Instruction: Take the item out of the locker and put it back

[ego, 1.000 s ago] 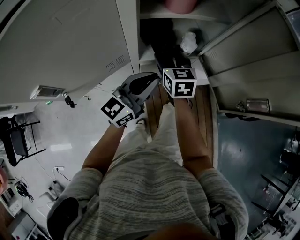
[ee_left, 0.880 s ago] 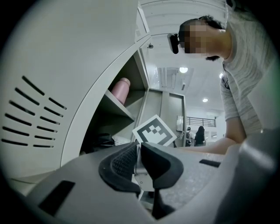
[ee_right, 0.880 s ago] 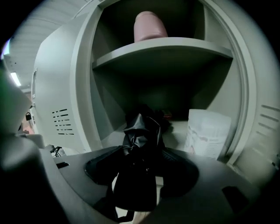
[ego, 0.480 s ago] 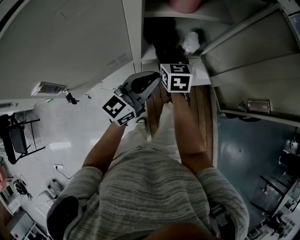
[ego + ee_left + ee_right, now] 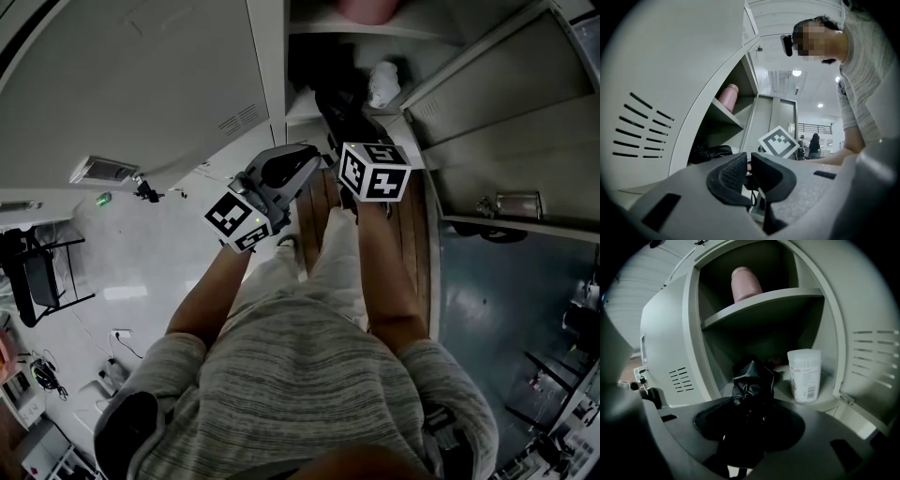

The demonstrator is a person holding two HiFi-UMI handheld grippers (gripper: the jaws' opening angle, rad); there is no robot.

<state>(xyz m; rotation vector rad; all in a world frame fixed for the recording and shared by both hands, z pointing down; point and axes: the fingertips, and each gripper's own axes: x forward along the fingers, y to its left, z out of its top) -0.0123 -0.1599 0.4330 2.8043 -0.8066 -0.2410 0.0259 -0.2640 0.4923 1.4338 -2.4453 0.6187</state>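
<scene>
The open locker [image 5: 764, 303] holds a crumpled black bag [image 5: 752, 378] on its lower floor. My right gripper [image 5: 750, 420] reaches in at the locker mouth; its jaws have just been closing and now pinch the bag's lower folds, which fill the gap between them. From the head view, the right gripper [image 5: 339, 120] sits at the locker opening with the black bag [image 5: 330, 94] at its tip. My left gripper [image 5: 314, 152] hovers just left of it, outside the locker. In its own view the left gripper [image 5: 749, 161] is shut on nothing.
A white labelled tub [image 5: 805, 375] stands on the lower floor, right of the bag. A pink bottle [image 5: 745, 283] stands on the upper shelf. The locker door [image 5: 497, 103] hangs open at the right; a shut locker front [image 5: 141, 84] is at the left.
My right gripper has shifted right and a little back toward the person, rolling slightly, with the black bag at its tip. The left gripper has stayed where it was.
</scene>
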